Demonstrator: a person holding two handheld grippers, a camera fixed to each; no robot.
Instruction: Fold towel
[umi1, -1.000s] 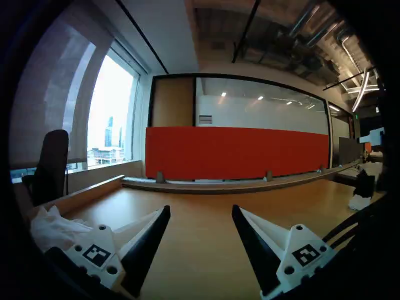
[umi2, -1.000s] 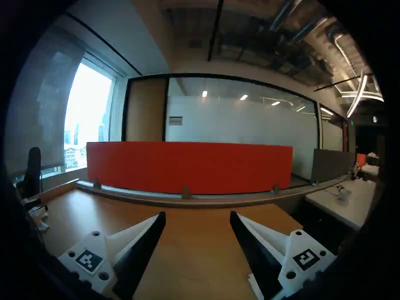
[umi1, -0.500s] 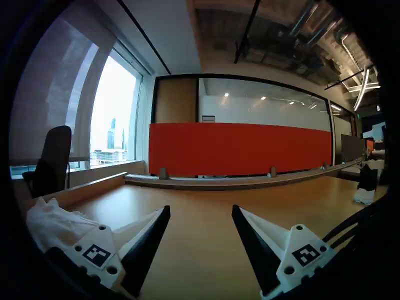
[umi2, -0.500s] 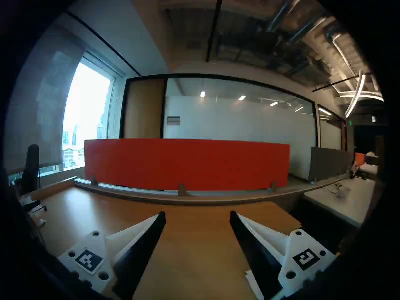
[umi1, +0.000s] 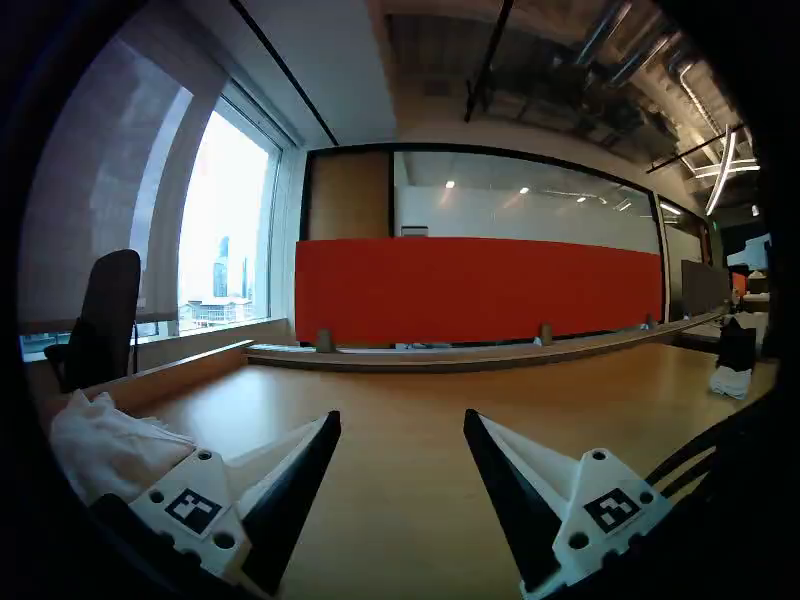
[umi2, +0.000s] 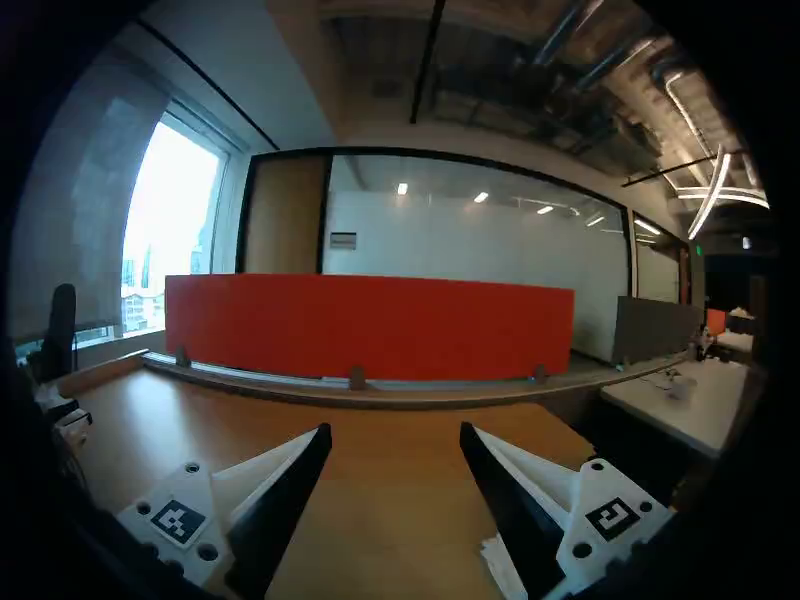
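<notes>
Since the left gripper (umi1: 401, 416) and right gripper (umi2: 395, 428) are both spread w/ nothing held, this looks like the reach-in step, no fold started. Both hover over the light-brown wooden desk (umi1: 420, 380). The crumpled white cloth towel (umi1: 110, 450) lies at approx 8 o'clock in the left gripper view, beside that gripper. Next: swing toward it, find a corner, pinch.

My left gripper (umi1: 401, 416) hovers low over the wooden desk (umi1: 430, 395), fingers spread wide with nothing between them, aimed at the red partition (umi1: 480, 290). A crumpled white towel (umi1: 105, 450) lies on the desk, well short of the partition and off to its left. A black chair (umi1: 100, 330) stands left of the partition, before the window (umi1: 225, 250).
</notes>
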